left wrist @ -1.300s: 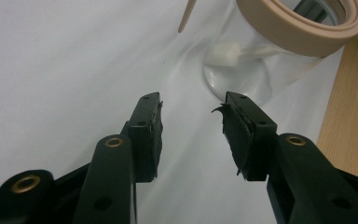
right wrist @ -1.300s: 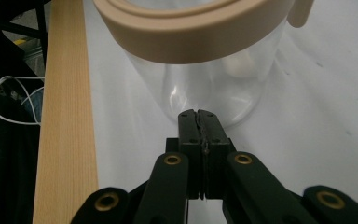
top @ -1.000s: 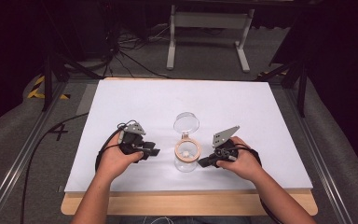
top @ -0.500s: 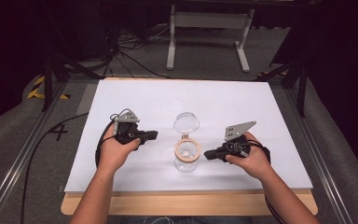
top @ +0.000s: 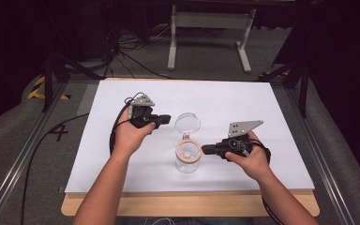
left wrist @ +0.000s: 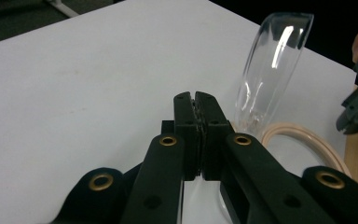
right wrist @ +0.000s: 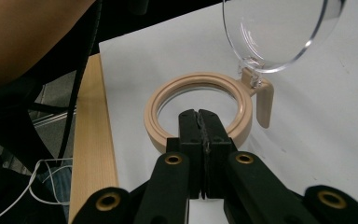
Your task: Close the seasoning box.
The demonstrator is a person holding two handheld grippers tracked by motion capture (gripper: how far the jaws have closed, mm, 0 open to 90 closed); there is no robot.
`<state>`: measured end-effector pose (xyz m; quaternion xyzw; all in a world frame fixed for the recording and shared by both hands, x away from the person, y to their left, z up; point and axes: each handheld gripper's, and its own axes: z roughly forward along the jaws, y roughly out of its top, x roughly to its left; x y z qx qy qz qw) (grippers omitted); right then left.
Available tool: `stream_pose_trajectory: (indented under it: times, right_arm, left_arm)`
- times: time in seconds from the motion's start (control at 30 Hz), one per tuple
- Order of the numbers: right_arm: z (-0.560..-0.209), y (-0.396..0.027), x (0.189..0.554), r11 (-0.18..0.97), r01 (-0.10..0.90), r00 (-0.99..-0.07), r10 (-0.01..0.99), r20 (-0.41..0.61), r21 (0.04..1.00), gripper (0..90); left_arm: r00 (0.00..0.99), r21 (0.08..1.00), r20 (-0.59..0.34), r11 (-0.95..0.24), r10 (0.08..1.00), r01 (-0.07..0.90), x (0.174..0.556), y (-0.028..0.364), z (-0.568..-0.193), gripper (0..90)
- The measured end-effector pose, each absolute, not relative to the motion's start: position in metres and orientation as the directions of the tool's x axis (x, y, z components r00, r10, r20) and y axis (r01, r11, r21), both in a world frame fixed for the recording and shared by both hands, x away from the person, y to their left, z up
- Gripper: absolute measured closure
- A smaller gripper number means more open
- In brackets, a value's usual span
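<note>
A clear jar with a tan rim [top: 188, 153] stands on the white board, its hinged clear lid [top: 187, 123] flipped up and open behind it. My left gripper [top: 165, 119] hovers just left of the lid, jaws shut on nothing. In the left gripper view its shut tips [left wrist: 196, 100] sit beside the raised lid [left wrist: 272, 65] and the tan rim [left wrist: 307, 142]. My right gripper [top: 205, 149] rests just right of the jar, jaws shut and empty. In the right gripper view its tips [right wrist: 198, 116] reach the near edge of the tan rim [right wrist: 154, 119], with the lid [right wrist: 279, 32] standing beyond.
The white board [top: 262, 103] lies on a wooden table whose front edge [top: 192, 204] faces the person. A metal stand [top: 208, 28] and cables lie on the floor behind. A black cable [top: 117, 129] trails from the left gripper.
The left gripper rose and moved right toward the lid. The right gripper slid right away from the jar, then came back to its right side. The jar stayed put.
</note>
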<state>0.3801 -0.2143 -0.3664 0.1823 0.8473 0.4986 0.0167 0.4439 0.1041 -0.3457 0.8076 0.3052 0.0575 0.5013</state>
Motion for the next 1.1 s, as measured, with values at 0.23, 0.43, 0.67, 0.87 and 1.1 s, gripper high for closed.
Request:
stream_pose_trajectory:
  times: [0.23,0.43,0.67,0.87,1.1]
  right_arm:
    - [-0.366,-0.211,0.38,0.427,0.284,-0.934,0.326,0.147,0.858,89.8]
    - [-0.367,-0.209,0.382,0.413,0.302,-0.925,0.344,0.16,0.859,89.8]
    - [-0.366,-0.207,0.381,0.401,0.308,-0.923,0.345,0.169,0.863,89.7]
    - [-0.366,-0.205,0.381,0.395,0.312,-0.923,0.342,0.177,0.864,89.7]
    - [-0.367,-0.203,0.381,0.402,0.318,-0.923,0.338,0.183,0.859,89.8]
  left_arm:
    - [0.817,0.851,-0.205,-0.315,0.538,0.42,0.448,0.095,-0.344,87.7]
    - [0.832,0.856,-0.198,-0.322,0.518,0.404,0.443,0.092,-0.341,87.2]
    - [0.852,0.859,-0.178,-0.344,0.493,0.379,0.433,0.091,-0.338,87.3]
    - [0.862,0.856,-0.173,-0.36,0.477,0.371,0.422,0.092,-0.337,87.1]
    - [0.864,0.851,-0.166,-0.374,0.475,0.369,0.415,0.097,-0.337,86.7]
